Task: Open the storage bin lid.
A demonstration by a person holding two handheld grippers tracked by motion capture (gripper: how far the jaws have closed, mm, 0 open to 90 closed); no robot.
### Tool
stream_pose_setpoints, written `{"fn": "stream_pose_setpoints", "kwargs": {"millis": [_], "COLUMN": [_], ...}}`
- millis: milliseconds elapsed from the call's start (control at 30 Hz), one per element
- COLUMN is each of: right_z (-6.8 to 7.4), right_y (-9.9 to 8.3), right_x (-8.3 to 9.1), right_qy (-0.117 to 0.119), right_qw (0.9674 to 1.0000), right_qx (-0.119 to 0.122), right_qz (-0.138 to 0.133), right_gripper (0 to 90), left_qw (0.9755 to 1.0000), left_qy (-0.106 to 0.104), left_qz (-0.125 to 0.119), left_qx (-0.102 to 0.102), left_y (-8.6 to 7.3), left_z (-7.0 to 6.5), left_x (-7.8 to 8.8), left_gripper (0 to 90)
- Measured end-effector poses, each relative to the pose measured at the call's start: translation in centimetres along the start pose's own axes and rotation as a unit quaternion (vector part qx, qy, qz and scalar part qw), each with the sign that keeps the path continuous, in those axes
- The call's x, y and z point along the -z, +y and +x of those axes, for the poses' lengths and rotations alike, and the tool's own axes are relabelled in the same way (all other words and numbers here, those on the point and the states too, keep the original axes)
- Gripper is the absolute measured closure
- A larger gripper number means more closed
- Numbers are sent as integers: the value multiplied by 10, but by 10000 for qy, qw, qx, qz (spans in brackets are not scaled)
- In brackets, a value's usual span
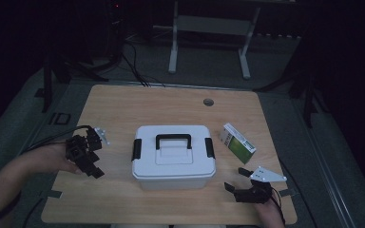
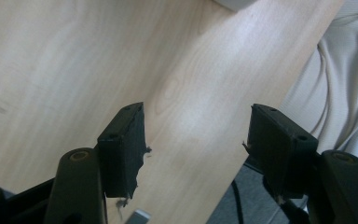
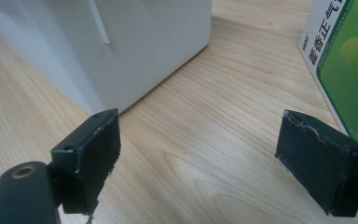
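We are holding both hand-held grippers, left (image 1: 96,156) and right (image 1: 234,179), released and empty; misjudging the reach risks knocking the green box (image 1: 238,143) beside the white case (image 1: 173,156).

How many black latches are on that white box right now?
2. One latch sits on the left end of the white box's lid, the other latch on its right end, flanking the black handle. The far side is hidden.

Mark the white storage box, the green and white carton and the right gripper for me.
white storage box (image 1: 173,159): high view, on its lid just below the black handle.
green and white carton (image 1: 238,144): high view, on its green top face.
right gripper (image 1: 236,178): high view, midway between its two open jaw tips.
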State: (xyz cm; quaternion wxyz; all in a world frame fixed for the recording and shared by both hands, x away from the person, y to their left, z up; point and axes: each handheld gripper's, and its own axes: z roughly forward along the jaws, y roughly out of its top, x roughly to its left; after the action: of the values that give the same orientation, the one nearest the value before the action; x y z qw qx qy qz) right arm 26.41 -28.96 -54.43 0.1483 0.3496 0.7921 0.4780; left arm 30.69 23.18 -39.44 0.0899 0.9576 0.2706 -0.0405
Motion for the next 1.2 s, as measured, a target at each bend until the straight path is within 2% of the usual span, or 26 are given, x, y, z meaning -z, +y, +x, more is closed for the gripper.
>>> {"fn": "stream_pose_setpoints", "kwargs": {"millis": [367,600,667,700,867,933,1167,1200], "right_z": [0,0,0,0,0,1,0,0], "right_y": [0,-1,-1,-1,-1,-1,-2,-2], "right_x": [0,0,0,0,0,0,0,0], "right_qy": [25,28,33,35,46,55,81,80], "right_qw": [10000,10000,10000,10000,10000,10000,10000,10000], "right_qx": [-8,19,1,1,0,35,36,40], "right_qz": [-8,4,1,-7,-4,6,-13,-9], "right_gripper": [135,135,135,135,135,135,135,135], "left_qw": [9993,9984,9982,9979,9975,9965,9945,9934], "left_qy": [117,154,186,209,226,299,349,414], "left_qz": [6,52,63,84,127,204,222,247], "left_qx": [-367,-543,-558,-605,-653,-754,-967,-1042], "left_y": [37,60,62,71,94,102,126,131], "left_z": [-9,-13,-14,-14,-15,-16,-21,-23], "left_x": [16,17,17,18,16,14,12,11], "left_gripper": [370,370,370,370,370,370,370,370]}}
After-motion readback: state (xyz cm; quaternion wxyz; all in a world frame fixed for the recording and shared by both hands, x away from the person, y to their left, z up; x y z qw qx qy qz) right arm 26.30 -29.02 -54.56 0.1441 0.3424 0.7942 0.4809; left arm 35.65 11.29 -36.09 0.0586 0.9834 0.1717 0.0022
